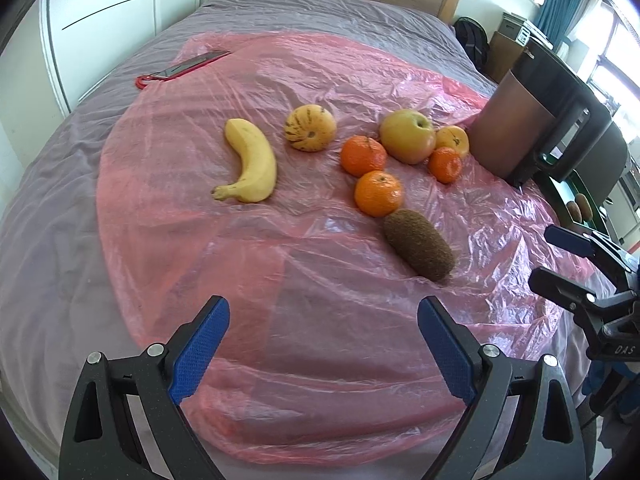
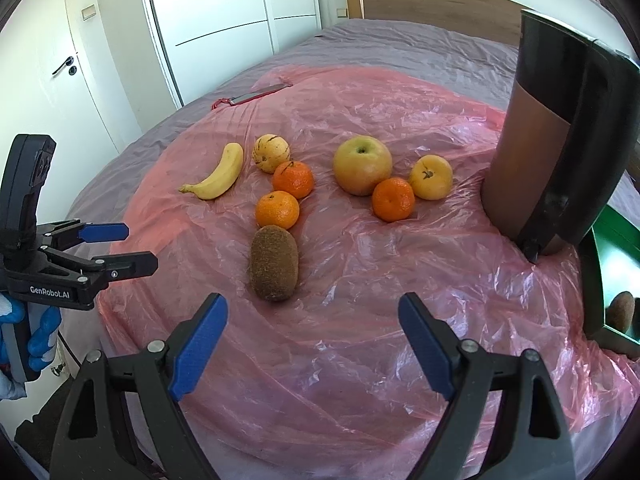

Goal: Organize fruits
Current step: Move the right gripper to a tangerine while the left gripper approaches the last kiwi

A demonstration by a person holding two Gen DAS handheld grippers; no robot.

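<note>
Fruits lie on a pink plastic sheet [image 1: 320,280] on a bed: a banana [image 1: 252,160], a striped yellow melon [image 1: 310,128], a large apple [image 1: 407,136], a small yellow fruit [image 1: 454,140], three mandarins [image 1: 378,193] and a kiwi [image 1: 418,250]. The kiwi also shows in the right wrist view [image 2: 274,263]. My left gripper [image 1: 323,352] is open and empty, short of the kiwi. My right gripper [image 2: 312,346] is open and empty, just below and right of the kiwi. Each gripper shows in the other's view: the right [image 1: 560,258] and the left [image 2: 120,248].
A tall brown and black container [image 2: 556,152] stands at the right of the sheet. A green tray [image 2: 612,264] with another kiwi [image 2: 622,310] sits at the right edge. A knife with a red handle [image 1: 188,66] lies at the far left. White wardrobe doors stand behind.
</note>
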